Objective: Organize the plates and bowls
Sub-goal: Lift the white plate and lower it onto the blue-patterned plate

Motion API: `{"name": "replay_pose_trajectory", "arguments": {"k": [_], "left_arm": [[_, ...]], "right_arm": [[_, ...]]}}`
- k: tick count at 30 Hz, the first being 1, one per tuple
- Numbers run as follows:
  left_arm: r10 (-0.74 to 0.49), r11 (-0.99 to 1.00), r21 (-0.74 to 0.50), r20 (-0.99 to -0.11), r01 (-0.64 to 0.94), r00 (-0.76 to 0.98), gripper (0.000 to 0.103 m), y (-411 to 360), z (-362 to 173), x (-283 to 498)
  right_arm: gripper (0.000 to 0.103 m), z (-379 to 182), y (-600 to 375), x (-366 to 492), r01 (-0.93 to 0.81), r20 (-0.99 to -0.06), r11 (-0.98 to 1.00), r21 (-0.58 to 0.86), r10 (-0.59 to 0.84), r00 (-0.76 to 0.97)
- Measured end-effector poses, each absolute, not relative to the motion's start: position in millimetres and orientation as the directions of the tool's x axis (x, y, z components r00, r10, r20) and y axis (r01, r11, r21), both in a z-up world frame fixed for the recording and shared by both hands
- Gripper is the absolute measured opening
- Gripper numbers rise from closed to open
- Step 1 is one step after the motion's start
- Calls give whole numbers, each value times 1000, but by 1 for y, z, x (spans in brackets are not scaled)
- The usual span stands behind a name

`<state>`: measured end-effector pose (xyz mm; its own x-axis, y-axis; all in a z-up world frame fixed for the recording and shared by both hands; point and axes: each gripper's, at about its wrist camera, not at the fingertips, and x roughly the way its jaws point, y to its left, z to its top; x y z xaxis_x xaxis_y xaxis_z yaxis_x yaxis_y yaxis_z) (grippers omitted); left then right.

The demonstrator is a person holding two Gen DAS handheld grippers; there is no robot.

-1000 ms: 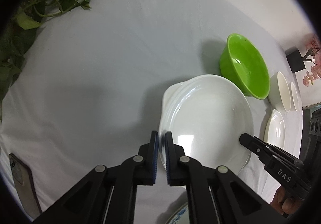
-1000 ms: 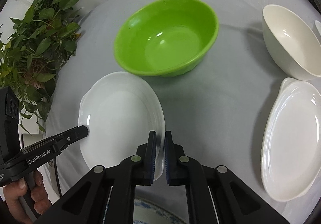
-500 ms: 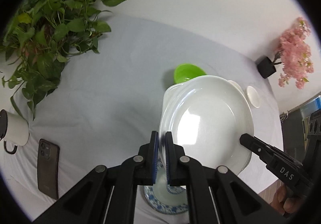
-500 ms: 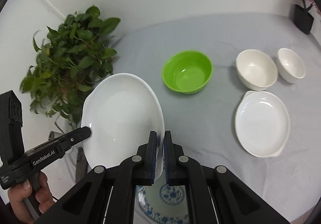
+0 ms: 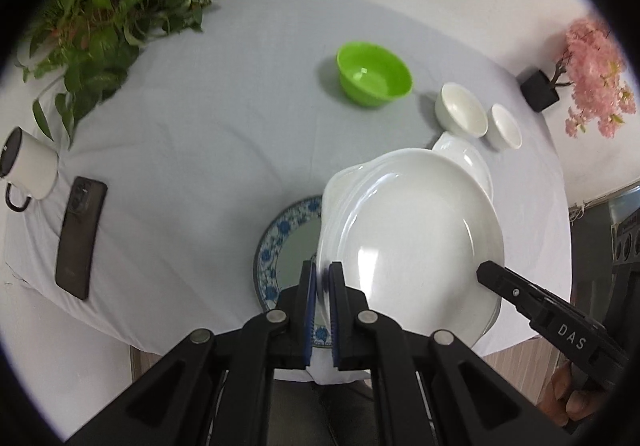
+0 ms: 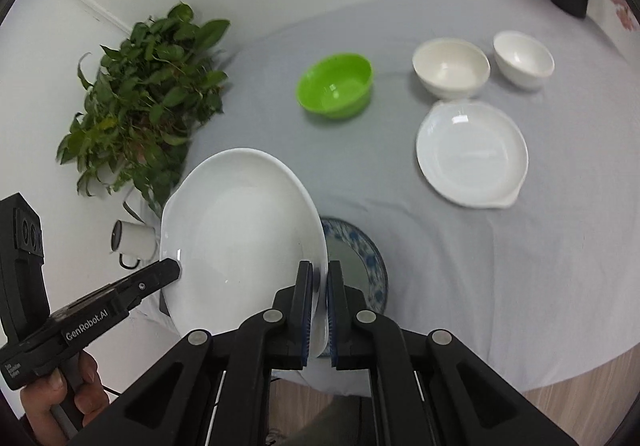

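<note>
A large white plate hangs in the air above the table, gripped at two opposite rims. My left gripper is shut on its left rim, and my right gripper is shut on its right rim. Each gripper's tip shows in the other view: the right gripper, the left gripper. Below the held plate a blue-patterned plate lies near the table's front edge. Farther back stand a green bowl, a white bowl, a smaller white bowl and a second white plate.
A leafy plant crowds the far left. A white mug and a dark phone lie at the left edge of the grey tablecloth. Pink flowers in a black pot stand at the far right.
Both grippers have risen and drawn back with the white plate held between them. The table now looks farther away, and the blue-patterned plate has come into view beneath.
</note>
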<state>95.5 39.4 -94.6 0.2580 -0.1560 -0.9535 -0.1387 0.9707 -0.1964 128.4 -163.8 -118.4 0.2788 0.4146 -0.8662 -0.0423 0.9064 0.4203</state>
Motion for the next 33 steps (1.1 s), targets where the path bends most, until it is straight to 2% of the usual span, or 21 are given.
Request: {"name": "replay_pose_trajectory", "arguments": {"k": [7, 15, 21, 33], "left_arm": [[-173, 976, -192, -970, -99, 171, 5, 37, -157, 105], [-188, 974, -200, -976, -110, 109, 5, 49, -207, 112], [-187, 971, -198, -978, -131, 96, 5, 58, -221, 110], [-163, 974, -175, -983, -147, 88, 6, 59, -224, 110]], "right_arm": [[4, -192, -176, 128, 84, -897, 906, 416, 393, 201], [4, -251, -171, 135, 130, -922, 918, 375, 354, 158], [4, -277, -167, 137, 148, -921, 913, 381, 361, 145], [5, -278, -148, 143, 118, -930, 927, 356, 339, 139]]}}
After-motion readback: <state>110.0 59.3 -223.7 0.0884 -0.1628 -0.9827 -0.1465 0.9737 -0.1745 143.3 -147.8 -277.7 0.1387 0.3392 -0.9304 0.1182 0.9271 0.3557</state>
